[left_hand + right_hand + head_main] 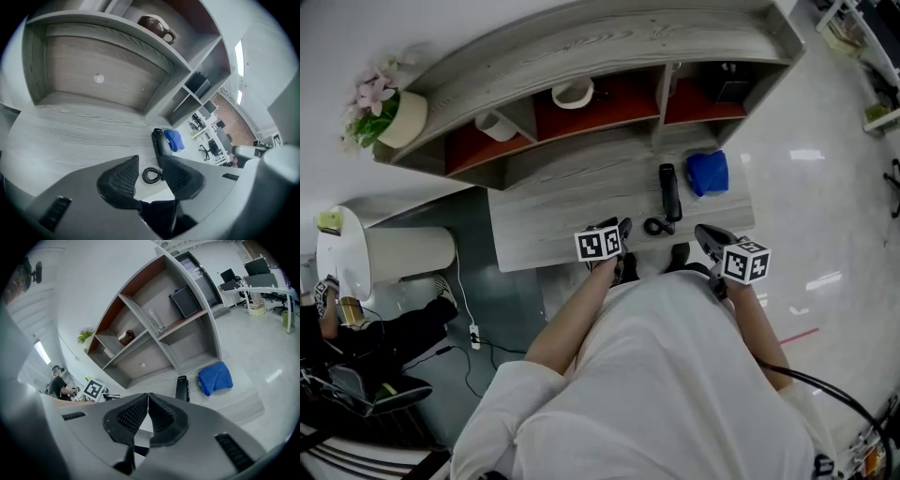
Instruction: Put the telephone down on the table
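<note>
The telephone [670, 191] lies on the worktop [544, 225], by a blue cloth [707, 172]. L gripper [150, 165] fingers are apart, empty. R gripper [148, 399] fingers are closed.

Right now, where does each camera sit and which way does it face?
Head view: on the person's head, aimed steeply down at the table, telephone and blue cloth; shows torso, forearms, left gripper, right gripper.
Left gripper view: on the left gripper, facing the shelf along its parted, empty fingers.
Right gripper view: on the right gripper, facing the shelf along its closed fingers.
Shared: all three show the telephone and blue cloth.
</note>
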Demonstrator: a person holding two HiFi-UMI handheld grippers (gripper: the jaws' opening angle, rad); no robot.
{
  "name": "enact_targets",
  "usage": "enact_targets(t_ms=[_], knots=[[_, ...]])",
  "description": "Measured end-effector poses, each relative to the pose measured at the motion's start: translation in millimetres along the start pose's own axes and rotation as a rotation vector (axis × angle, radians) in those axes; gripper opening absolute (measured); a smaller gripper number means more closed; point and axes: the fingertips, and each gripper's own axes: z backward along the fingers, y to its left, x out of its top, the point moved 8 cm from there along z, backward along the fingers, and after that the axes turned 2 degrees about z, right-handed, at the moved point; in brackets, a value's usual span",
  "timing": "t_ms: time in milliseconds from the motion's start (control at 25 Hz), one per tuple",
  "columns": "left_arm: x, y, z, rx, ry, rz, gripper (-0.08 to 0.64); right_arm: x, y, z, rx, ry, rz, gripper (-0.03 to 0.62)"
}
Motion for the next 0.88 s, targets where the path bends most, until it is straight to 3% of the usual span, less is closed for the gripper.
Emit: enact_targets(t_ms=[320, 640, 880], knots=[[-11.0, 27.6, 50.9, -0.079, -0.020, -0.040, 0.011, -32.8, 37.3, -0.5, -0.072, -0.057, -0.021, 0.018], [-18.2, 14.8, 69.2, -0.237, 0.020, -0.192, 0.009, -70.9, 55.8, 15.8, -0.139, -0.121, -0.092, 0.018], [-34.3, 6.4, 73.6, -0.231, -0.001, -0.202, 0.011, -79.1, 50.5, 30.2, -0.114, -0.101, -0.059, 0.018]])
